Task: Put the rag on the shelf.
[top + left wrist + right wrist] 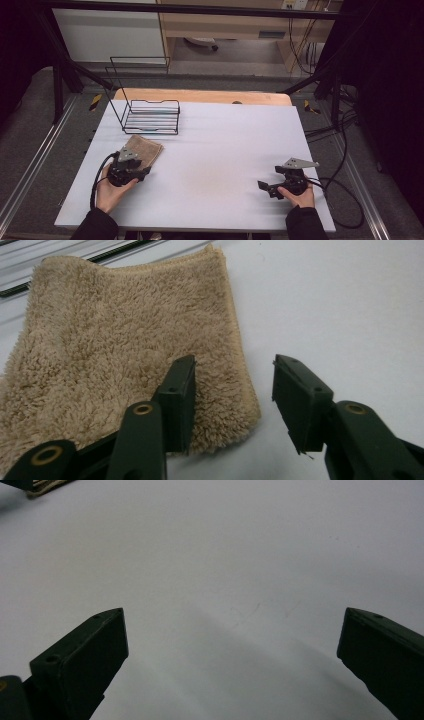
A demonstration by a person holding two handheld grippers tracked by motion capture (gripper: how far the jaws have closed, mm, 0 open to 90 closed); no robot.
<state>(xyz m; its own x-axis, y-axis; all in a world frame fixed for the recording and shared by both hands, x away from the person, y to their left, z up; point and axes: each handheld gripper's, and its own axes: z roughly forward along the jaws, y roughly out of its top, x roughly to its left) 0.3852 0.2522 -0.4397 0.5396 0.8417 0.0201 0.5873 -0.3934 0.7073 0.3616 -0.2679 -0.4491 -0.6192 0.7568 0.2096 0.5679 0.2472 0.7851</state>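
Left gripper (234, 371) straddles the folded towel's (115, 345) near corner on the desk (225, 150), jaws apart, pressing nothing. Closing now might pinch just 1 layer, unfolding it.

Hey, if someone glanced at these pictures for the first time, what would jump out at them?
Probably the fluffy tan towel, folded on the white table near its left side, with the left gripper straddling its near corner, one jaw on the pile and one on bare table. Next, the black wire rack standing just behind the towel. The right gripper rests wide open over bare table at the right.
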